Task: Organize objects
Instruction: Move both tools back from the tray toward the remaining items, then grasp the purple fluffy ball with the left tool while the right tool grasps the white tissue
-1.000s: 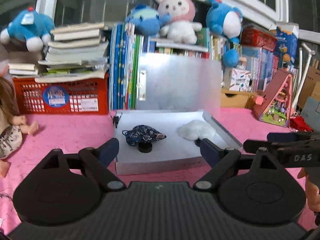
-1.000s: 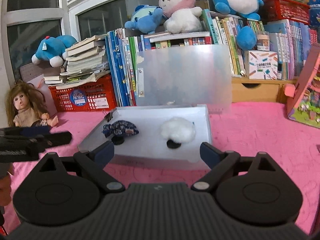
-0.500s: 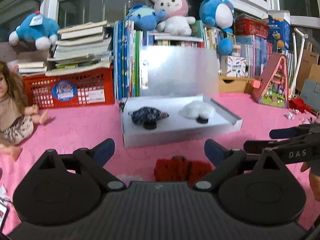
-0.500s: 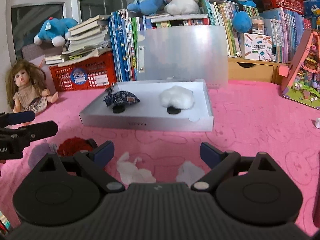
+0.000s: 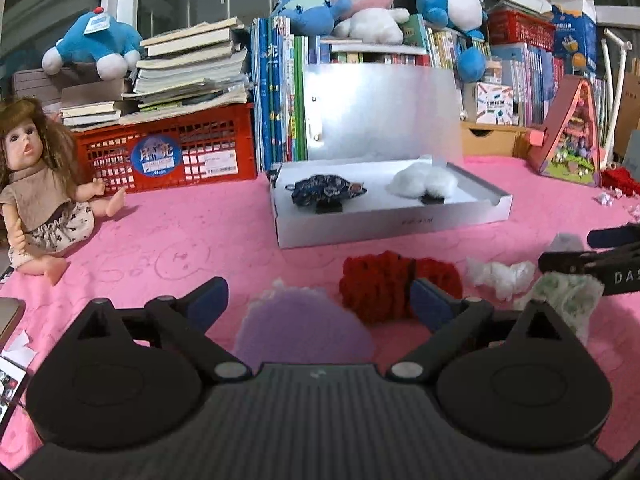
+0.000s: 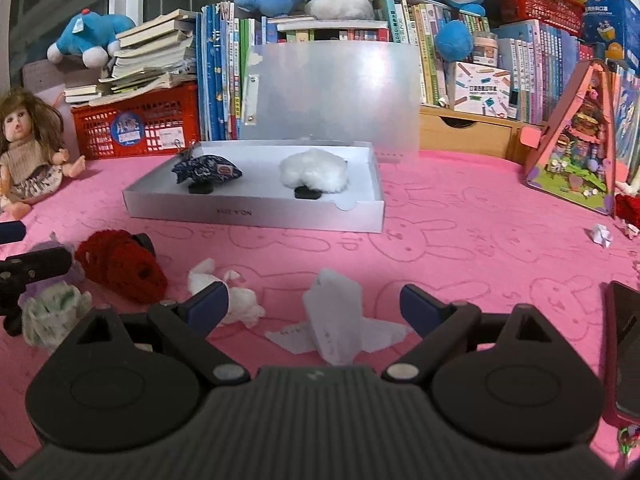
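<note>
A white box (image 5: 384, 224) (image 6: 256, 214) on the pink cloth holds a dark blue patterned clip (image 5: 326, 194) (image 6: 206, 172) and a white fluffy clip (image 5: 424, 184) (image 6: 312, 172). In front of it lie a red fuzzy clip (image 5: 396, 284) (image 6: 122, 266), a purple fluffy one (image 5: 300, 330), crumpled white tissues (image 5: 500, 276) (image 6: 236, 294) and a folded white tissue (image 6: 334, 328). My left gripper (image 5: 318, 300) is open and empty just above the purple clip. My right gripper (image 6: 314, 304) is open and empty over the folded tissue.
A doll (image 5: 36, 188) sits at the left. A red crate (image 5: 172, 152) with books, upright books and plush toys (image 5: 360, 4) line the back. A toy house (image 6: 576, 152) stands at the right. A phone (image 6: 626, 352) lies at the right edge.
Both grippers have pulled back from the box toward me. The red, purple and tissue items in front of the box have come into view.
</note>
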Available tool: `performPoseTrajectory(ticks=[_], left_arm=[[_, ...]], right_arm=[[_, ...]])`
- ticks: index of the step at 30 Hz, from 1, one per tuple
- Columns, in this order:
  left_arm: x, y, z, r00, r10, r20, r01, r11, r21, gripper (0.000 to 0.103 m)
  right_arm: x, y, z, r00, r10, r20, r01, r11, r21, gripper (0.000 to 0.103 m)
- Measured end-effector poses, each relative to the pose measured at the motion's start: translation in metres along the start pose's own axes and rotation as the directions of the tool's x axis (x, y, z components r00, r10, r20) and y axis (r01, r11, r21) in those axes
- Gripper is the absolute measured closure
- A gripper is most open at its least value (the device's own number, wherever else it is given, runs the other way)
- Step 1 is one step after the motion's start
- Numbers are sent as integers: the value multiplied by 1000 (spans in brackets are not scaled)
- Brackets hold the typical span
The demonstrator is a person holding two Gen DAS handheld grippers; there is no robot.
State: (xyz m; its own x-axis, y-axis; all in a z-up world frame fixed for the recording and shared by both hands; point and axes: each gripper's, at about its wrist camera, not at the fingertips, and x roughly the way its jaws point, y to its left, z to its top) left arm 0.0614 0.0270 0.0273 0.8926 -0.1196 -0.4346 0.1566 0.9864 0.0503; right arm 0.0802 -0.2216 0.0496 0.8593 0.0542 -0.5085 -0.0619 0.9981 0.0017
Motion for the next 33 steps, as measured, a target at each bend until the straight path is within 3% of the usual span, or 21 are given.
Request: performPoseTrajectory(ticks=[8, 19, 27, 33], left_arm=[[11, 2, -10, 998, 7, -58, -9, 999, -44, 4], [20, -2, -18, 996, 10, -94, -12, 1000, -11, 4], [23, 6, -17, 993, 8, -115, -16, 998, -65, 4], [16, 3, -17, 995, 26, -94, -30, 999, -39, 11]], right_arm=[[7, 2, -12, 999, -36, -9, 36, 999, -25, 4], [16, 3, -17, 998, -29, -49, 28, 999, -27, 4], [16, 0, -17, 998, -30, -51, 30, 1000, -8, 5], [11, -3, -16, 999, -20, -32, 21, 999, 24, 13]])
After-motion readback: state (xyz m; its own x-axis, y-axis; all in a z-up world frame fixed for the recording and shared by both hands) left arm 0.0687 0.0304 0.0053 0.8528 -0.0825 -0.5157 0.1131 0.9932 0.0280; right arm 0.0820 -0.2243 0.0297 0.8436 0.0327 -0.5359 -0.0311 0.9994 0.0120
